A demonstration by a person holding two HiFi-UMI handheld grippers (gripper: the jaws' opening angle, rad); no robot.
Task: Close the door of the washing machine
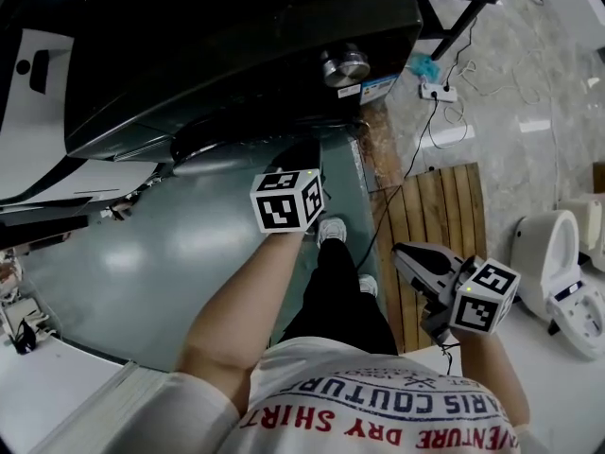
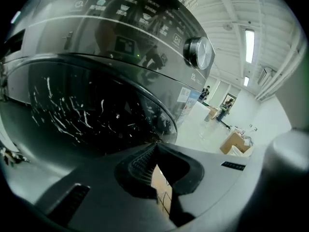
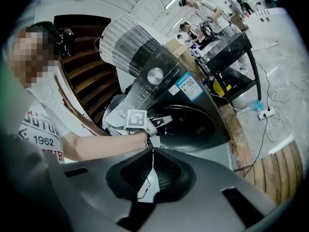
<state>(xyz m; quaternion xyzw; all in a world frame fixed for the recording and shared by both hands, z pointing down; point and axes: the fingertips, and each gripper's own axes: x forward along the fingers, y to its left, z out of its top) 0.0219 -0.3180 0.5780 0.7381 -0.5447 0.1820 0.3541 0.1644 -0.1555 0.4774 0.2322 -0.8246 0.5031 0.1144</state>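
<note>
Fingers of our left gripper: pressed together, nothing between them. The tips sit just at the lower rim of the door; we cannot tell whether they touch it.

Fingers of our right gripper: likewise closed on nothing, held low at our right side, well apart from the machine and pointing toward it.

Washing machine: dark front-loader, directly ahead of us. Its round dark door looks to lie flush against the front panel in the right gripper view; we cannot tell whether it is latched.

Control knob: silver, at the panel's right end, with a blue-and-white label just below it.

Basket: white, ribbed, on top of the machine.

Slatted wooden mat: on the floor to the machine's right.

Power strip: white, on the floor beyond the mat.
</note>
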